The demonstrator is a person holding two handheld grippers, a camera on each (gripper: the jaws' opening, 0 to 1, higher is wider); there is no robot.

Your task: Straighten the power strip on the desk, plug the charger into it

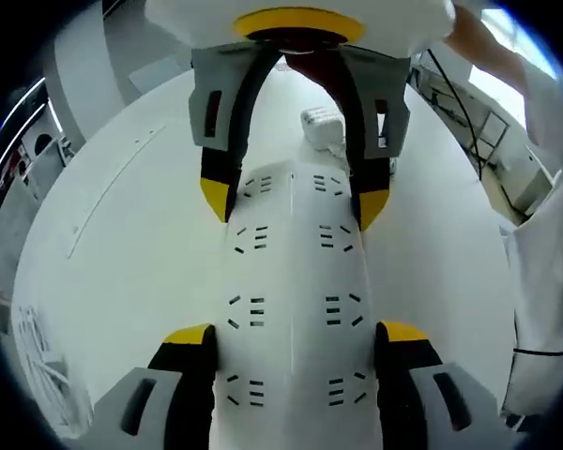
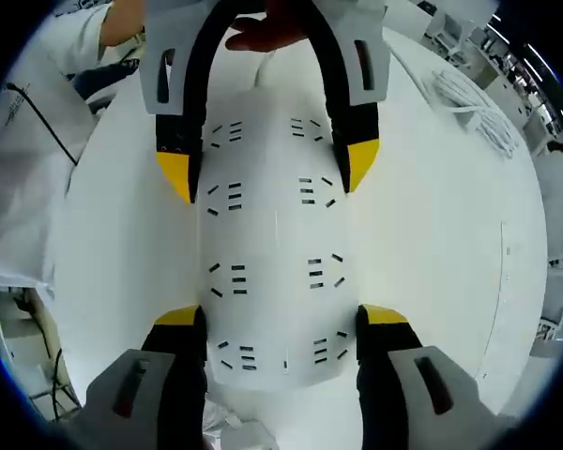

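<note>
White desk (image 1: 113,244) surface spreads under both grippers, with grey office furniture and windows beyond its edges. Lying flat along the middle of the desk is the white power strip (image 1: 291,300), a long body with two rows of socket slots.

At its near end in the left gripper view, the left gripper (image 1: 296,337) straddles the strip, its yellow-tipped jaws set wide and sitting against the strip's two long sides. At the far end, the right gripper (image 1: 296,202) reaches in from the opposite direction, its jaws likewise bracketing the strip's sides. In the right gripper view the same hold shows mirrored: right gripper (image 2: 281,323) near, left gripper (image 2: 267,173) far.

Beyond the strip's far end in the left gripper view lies the small white charger (image 1: 321,125), just beside the right gripper's jaw. A coiled white cable (image 2: 474,108) rests on the desk at the far right in the right gripper view.
</note>
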